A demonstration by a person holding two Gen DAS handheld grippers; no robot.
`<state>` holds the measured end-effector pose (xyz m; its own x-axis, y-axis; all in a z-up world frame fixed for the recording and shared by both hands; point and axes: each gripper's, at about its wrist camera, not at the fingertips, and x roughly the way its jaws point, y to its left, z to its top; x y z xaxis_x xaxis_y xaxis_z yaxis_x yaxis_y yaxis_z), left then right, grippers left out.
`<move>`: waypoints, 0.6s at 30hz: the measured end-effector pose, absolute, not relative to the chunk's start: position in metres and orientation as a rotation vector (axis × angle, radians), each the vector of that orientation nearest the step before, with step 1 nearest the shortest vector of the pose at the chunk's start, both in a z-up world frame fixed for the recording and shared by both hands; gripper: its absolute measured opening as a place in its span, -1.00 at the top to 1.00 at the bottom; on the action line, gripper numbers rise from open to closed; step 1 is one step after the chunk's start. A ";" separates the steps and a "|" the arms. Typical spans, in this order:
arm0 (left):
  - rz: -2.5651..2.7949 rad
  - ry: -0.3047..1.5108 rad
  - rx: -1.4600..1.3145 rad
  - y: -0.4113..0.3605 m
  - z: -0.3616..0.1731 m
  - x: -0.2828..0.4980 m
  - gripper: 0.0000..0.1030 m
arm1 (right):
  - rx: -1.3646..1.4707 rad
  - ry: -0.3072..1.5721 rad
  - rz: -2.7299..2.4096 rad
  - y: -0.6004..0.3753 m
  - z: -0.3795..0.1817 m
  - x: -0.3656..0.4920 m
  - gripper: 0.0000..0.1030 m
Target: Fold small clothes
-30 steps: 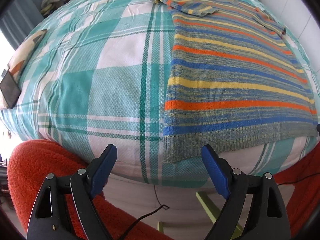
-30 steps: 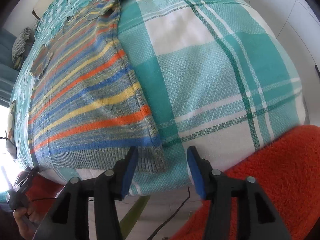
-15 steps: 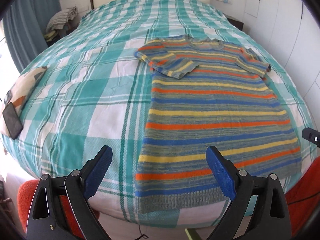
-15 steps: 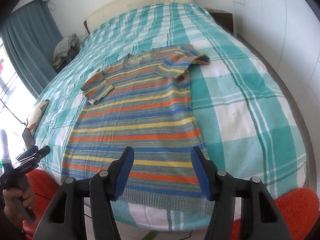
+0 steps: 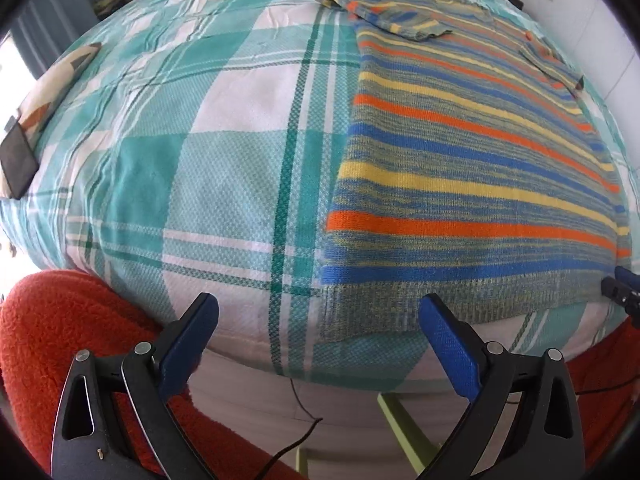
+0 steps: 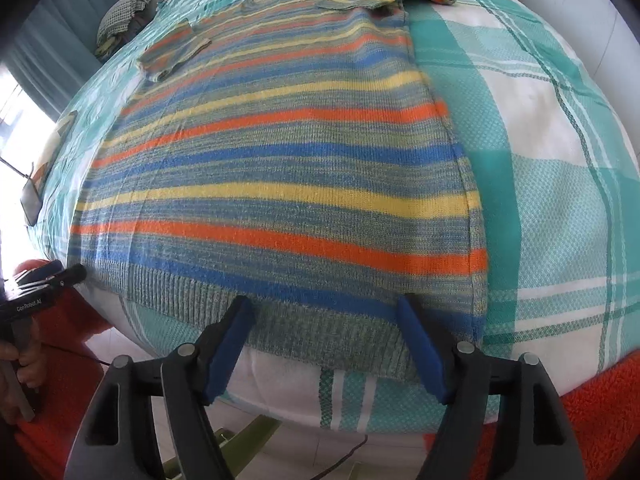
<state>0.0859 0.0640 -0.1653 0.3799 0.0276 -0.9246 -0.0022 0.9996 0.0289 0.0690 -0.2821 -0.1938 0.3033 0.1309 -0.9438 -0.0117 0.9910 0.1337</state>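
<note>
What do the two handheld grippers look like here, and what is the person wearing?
Both the left gripper and right gripper have black clamp-style arms with silver rivets and blue pads. In the right wrist view, the left one's handle bears white lettering. A thin black cable trails below. The person wears fuzzy red-orange clothing.

The frame edge cuts off the dark phone (image 5: 17, 162) and the right claw (image 5: 624, 286)
</note>
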 end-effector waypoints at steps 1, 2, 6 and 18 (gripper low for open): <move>0.034 1.144 0.019 0.070 -0.156 0.082 -0.96 | 0.078 1.272 0.101 -0.280 -0.190 0.068 -0.45; 0.051 1.110 0.014 0.075 -0.147 0.078 -0.96 | 0.069 1.269 0.115 -0.281 -0.181 0.067 -0.43; 0.148 1.007 -0.016 0.100 -0.125 0.074 -0.96 | 0.009 1.083 0.096 -0.320 -0.104 0.068 -0.42; 0.245 0.978 -0.003 0.102 -0.147 0.089 -0.96 | -0.441 0.893 0.286 -0.312 -0.082 0.247 -0.65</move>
